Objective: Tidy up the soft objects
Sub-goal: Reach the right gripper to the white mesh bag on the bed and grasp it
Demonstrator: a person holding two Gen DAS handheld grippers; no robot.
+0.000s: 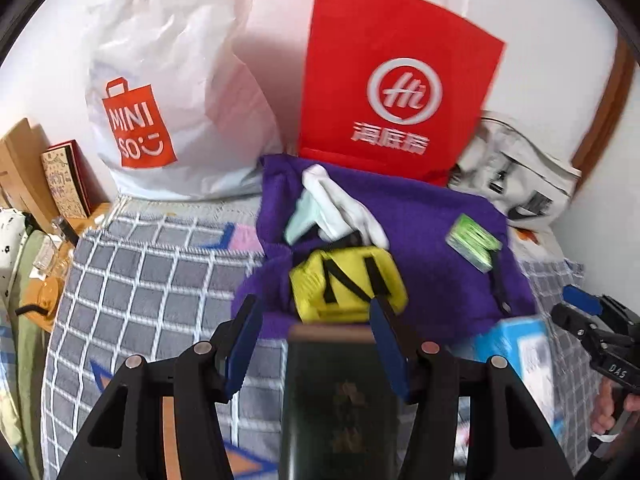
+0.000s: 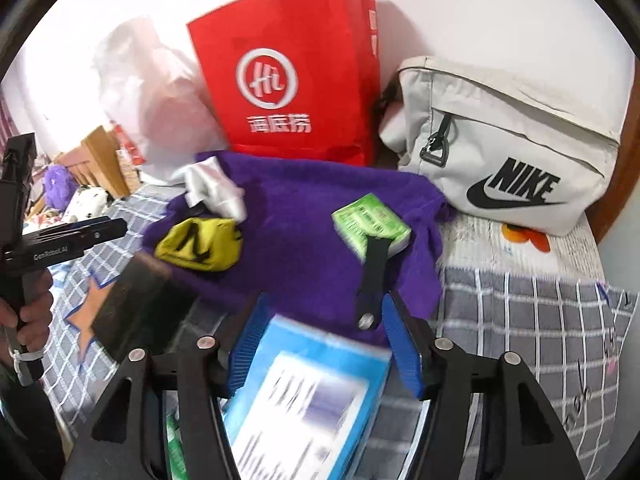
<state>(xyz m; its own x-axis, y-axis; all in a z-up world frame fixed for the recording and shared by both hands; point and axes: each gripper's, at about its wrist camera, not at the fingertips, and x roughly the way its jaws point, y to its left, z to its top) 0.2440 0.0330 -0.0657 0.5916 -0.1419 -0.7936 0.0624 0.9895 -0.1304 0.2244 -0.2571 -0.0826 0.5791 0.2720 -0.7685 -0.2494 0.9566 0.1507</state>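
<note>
While MINISO bag (image 1: 168,80), NIKE bag (image 2: 512,140) stand behind, L hand-held gripper (image 1: 314,308) gapes round dark booklet (image 1: 340,400), R one (image 2: 326,304) round blue box (image 2: 308,400).

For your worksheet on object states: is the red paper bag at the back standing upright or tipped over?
Upright. The red paper bag stands on its base against the wall, logo facing forward and handles rising above its top edge, behind the purple towel.

- Right claw (image 2: 326,342) stands apart around a blurred blue-and-white packet (image 2: 308,400).
- Purple towel (image 2: 304,240) on the checked bed cover (image 2: 520,312) carries a yellow pouch (image 2: 200,246) and green tissue pack (image 2: 372,220).
- Red paper bag (image 2: 288,72) stands beside the white Nike bag (image 2: 512,148).
</note>
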